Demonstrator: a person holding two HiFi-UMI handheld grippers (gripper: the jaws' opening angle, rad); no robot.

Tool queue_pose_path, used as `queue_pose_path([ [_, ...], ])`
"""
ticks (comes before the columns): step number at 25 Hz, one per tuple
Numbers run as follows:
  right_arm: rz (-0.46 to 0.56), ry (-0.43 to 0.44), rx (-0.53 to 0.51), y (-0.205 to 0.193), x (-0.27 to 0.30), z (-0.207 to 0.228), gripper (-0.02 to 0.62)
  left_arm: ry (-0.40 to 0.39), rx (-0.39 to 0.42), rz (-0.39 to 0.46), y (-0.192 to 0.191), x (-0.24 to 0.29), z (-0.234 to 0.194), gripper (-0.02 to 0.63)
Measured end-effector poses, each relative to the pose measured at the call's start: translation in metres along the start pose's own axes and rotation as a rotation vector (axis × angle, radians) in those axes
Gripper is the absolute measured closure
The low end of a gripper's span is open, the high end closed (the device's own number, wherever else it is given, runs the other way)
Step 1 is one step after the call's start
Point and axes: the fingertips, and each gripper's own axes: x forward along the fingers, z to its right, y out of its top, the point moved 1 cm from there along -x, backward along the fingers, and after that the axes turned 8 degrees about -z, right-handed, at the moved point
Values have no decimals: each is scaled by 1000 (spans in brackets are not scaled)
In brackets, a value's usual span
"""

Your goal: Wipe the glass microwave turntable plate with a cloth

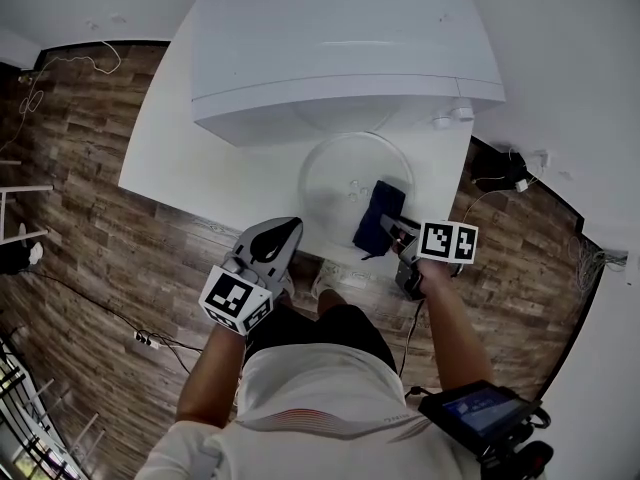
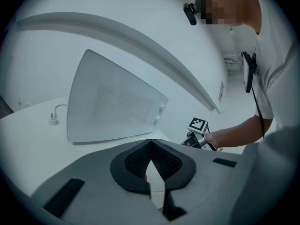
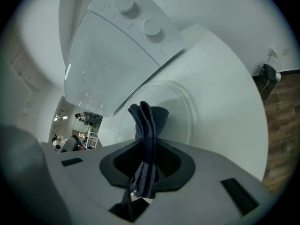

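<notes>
We see a dark navy cloth (image 1: 378, 218), a clear glass plate (image 1: 335, 183), a white microwave (image 1: 340, 48), a white worktop (image 1: 190, 158) and a floor (image 1: 90, 228) patterned in brown wood planks. The left hand-held gripper (image 1: 285, 233) and right hand-held gripper (image 1: 393, 226) are grey, with black-and-white square markers (image 1: 447, 240).

White short-sleeved shirt (image 1: 320, 408), dark shorts (image 1: 320, 330); left tool (image 1: 288, 230), right tool (image 1: 393, 227) grey, black pads (image 2: 136, 161), black-white marker cubes (image 1: 237, 299).

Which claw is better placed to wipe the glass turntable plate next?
Right. The right claw is shut on the dark blue cloth, which hangs over the glass turntable plate. The left claw is shut and empty, short of the plate at the table edge.
</notes>
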Motion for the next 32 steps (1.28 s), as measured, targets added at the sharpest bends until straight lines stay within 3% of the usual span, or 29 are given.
queue_pose_path([
  [18, 72, -86, 33, -7, -45, 45, 529, -16, 20, -17, 2, 12, 12, 597],
  [21, 119, -74, -24, -3, -53, 34, 529, -11, 27, -17, 4, 10, 13, 597],
  [28, 389, 80, -292, 21, -107, -35, 529, 30, 52, 20, 23, -4, 25, 597],
  [32, 500, 146, -387, 25, -140, -63, 529, 64, 70, 67, 43, -17, 39, 597],
])
